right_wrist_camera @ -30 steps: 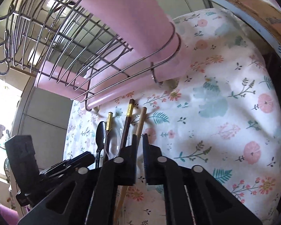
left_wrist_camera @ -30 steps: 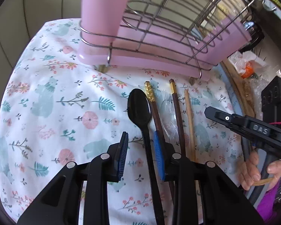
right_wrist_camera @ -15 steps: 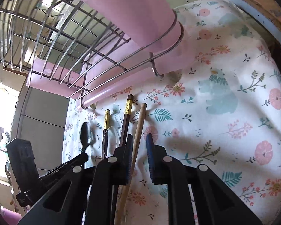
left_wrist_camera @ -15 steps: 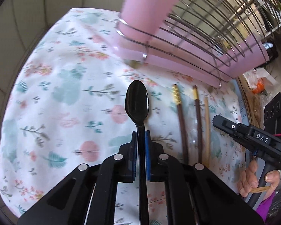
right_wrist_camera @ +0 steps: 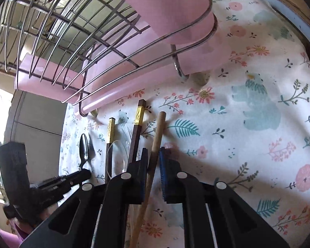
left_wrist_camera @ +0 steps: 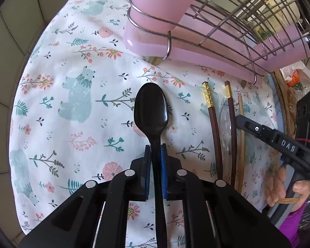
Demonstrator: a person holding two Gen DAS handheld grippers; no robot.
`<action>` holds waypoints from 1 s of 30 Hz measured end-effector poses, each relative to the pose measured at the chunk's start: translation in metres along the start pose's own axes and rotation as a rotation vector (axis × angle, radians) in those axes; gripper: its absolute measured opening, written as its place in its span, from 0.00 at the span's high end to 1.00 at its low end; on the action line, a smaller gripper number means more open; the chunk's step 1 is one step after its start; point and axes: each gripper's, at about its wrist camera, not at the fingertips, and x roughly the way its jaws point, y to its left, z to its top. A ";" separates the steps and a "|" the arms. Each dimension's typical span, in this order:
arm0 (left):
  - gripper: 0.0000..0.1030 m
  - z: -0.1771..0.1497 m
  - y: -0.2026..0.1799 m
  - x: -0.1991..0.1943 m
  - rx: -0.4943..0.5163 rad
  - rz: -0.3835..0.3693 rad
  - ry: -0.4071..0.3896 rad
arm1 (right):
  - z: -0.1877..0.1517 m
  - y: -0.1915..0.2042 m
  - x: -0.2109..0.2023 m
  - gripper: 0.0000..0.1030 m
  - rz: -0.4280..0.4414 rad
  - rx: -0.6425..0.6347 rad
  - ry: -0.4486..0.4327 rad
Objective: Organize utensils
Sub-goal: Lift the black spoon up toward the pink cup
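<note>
My left gripper (left_wrist_camera: 155, 150) is shut on the handle of a black plastic spoon (left_wrist_camera: 151, 108), whose bowl points toward the pink utensil cup (left_wrist_camera: 155, 4) at the rack's corner. My right gripper (right_wrist_camera: 154, 155) is open, its jaws on either side of a light wooden chopstick (right_wrist_camera: 158, 134) lying on the floral cloth. Two dark chopsticks with gold ends (right_wrist_camera: 138, 128) and a clear plastic spoon (right_wrist_camera: 116, 157) lie just left of it. In the right wrist view the black spoon (right_wrist_camera: 83, 146) shows at far left in the left gripper (right_wrist_camera: 80, 173).
A wire dish rack (left_wrist_camera: 237, 14) on a pink drip tray (left_wrist_camera: 206, 55) stands at the back of the floral cloth (left_wrist_camera: 72, 103). A tiled wall (left_wrist_camera: 8, 31) is on the left. Clutter and a wooden-rimmed edge (left_wrist_camera: 287, 107) lie to the right.
My left gripper closed on the black spoon's handle and swung left with it. My right gripper opened from shut and now straddles the light wooden chopstick.
</note>
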 end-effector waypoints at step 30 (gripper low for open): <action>0.93 -0.026 -0.017 -0.176 0.072 -0.122 -0.761 | 0.000 0.052 -0.187 0.94 0.059 -0.182 -0.598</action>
